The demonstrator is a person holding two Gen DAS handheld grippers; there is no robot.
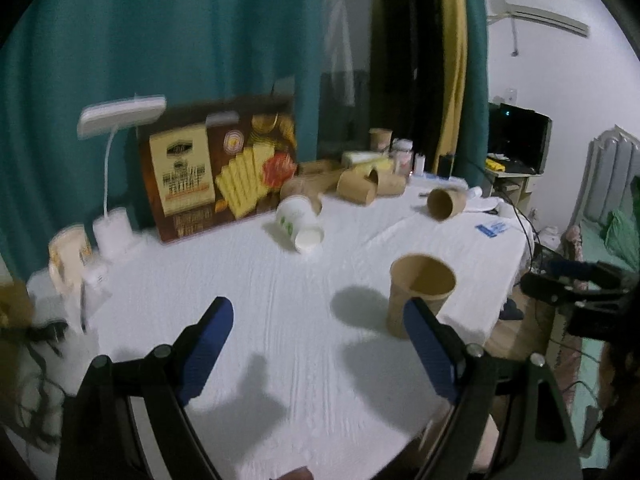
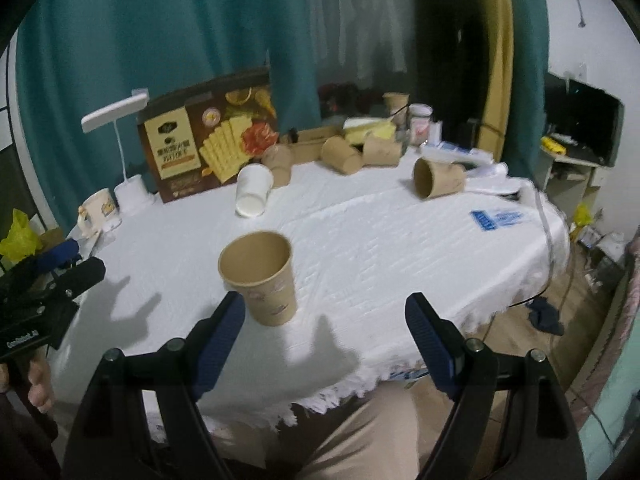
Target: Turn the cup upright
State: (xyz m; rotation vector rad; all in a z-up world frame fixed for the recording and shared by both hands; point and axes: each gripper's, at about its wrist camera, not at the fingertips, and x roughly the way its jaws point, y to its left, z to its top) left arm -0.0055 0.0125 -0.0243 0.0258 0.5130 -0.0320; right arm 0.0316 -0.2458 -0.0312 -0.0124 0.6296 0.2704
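One brown cup (image 2: 262, 276) stands upright ahead of my right gripper (image 2: 326, 316) | both grippers' jaws apart, empty | next: I judge reach for tipped white cup (image 2: 253, 192).

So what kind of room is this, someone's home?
Most likely a lived-in bedroom or small flat: a bed with green bedding beside the cloth-covered table, teal curtains, and a wall air conditioner.

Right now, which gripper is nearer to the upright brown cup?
Right. The right gripper is open, its left finger just beside the upright brown cup, not touching. The left gripper is open farther to the cup's left.
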